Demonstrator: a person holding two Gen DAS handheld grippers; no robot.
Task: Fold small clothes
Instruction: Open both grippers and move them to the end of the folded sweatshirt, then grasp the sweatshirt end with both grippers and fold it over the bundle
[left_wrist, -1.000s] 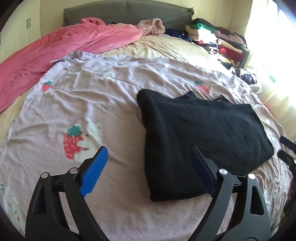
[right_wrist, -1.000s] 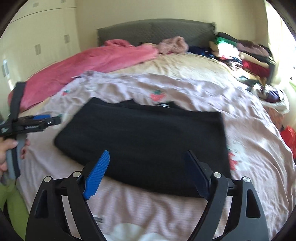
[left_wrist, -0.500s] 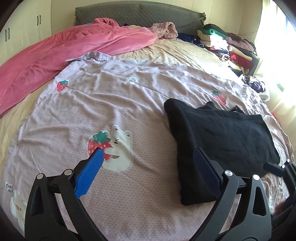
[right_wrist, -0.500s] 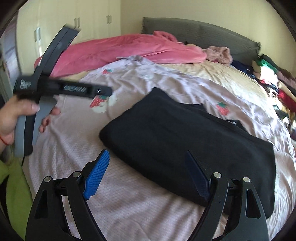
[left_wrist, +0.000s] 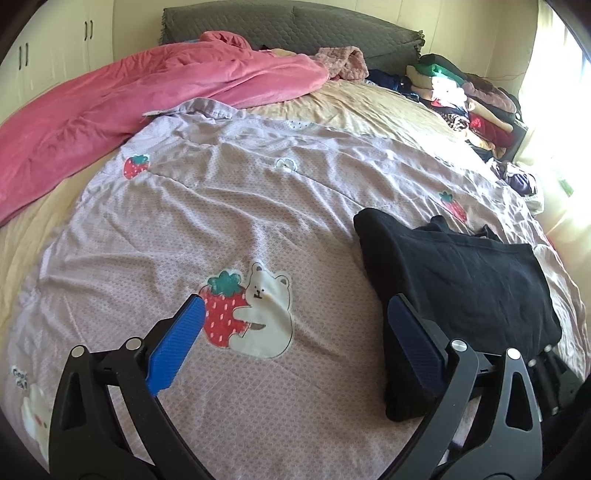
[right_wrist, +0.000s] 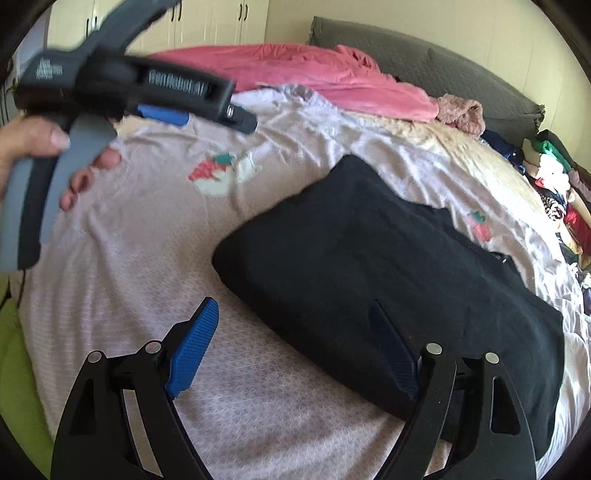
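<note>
Our left gripper (left_wrist: 295, 332) and right gripper (right_wrist: 295, 350) both hover with jaws spread, holding nothing. The folded black garment (right_wrist: 388, 280) lies on the bed's lilac quilt (left_wrist: 221, 221). A one-layer pinch could undo the fold.

The left gripper (right_wrist: 162, 114), seen blurred from the right wrist, carries white letters, maybe "GenRobot.AI"; its other label is unreadable.

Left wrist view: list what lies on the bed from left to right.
Pink blanket → strawberry-and-bear print on the lilac sheet → folded black garment → pile of clothes at the far right edge.
</note>
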